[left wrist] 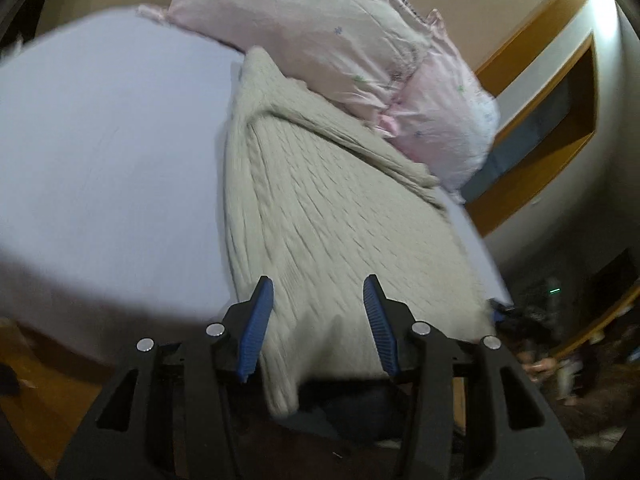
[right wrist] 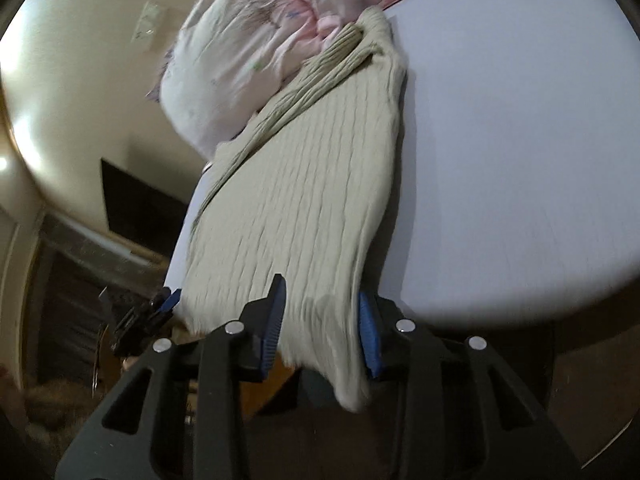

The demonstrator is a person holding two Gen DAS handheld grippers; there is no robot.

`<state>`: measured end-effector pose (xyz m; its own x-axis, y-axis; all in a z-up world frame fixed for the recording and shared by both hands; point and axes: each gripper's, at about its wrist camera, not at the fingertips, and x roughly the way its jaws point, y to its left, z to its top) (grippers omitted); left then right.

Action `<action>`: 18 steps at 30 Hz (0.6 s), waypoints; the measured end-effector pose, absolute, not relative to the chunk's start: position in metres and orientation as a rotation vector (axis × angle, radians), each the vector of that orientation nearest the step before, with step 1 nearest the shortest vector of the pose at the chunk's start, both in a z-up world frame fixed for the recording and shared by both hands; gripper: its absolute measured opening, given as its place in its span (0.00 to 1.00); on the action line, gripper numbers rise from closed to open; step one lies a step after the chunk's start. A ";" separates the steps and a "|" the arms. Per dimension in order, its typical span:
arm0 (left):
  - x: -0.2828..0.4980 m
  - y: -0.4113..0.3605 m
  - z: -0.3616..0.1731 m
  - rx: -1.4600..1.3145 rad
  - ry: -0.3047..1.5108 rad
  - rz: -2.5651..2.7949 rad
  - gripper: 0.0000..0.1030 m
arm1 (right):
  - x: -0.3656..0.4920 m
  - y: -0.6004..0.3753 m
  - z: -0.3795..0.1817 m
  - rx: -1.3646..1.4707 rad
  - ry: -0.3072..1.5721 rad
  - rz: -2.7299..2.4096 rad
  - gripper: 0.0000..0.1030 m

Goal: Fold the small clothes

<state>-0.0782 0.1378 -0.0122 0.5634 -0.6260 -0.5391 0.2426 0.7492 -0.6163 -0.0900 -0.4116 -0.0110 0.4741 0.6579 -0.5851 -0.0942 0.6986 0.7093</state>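
Observation:
A pale green ribbed knit garment lies stretched along the bed edge, also in the right wrist view. Its far end bunches against the pillows. My left gripper has its blue-padded jaws wide apart, with the garment's near hem lying between them and hanging over the bed edge. My right gripper also stands open, with the other hem corner between its pads, cloth draping down past the right pad. The left gripper's tip shows in the right wrist view at the hem's left corner.
The bed has a lavender sheet. Two pink patterned pillows lie at the head of the bed, touching the garment's far end. A wooden shelf niche is on the wall to the right. Dark floor clutter lies beside the bed.

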 end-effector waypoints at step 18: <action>-0.072 0.121 -0.066 -0.631 0.964 -0.549 0.14 | -0.094 -0.414 -0.047 0.785 1.004 0.629 0.10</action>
<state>-0.0722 0.1211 -0.0656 0.4639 -0.6767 -0.5717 0.1472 0.6952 -0.7036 -0.0939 -0.4142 -0.0472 0.4082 0.7699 -0.4906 -0.1059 0.5737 0.8122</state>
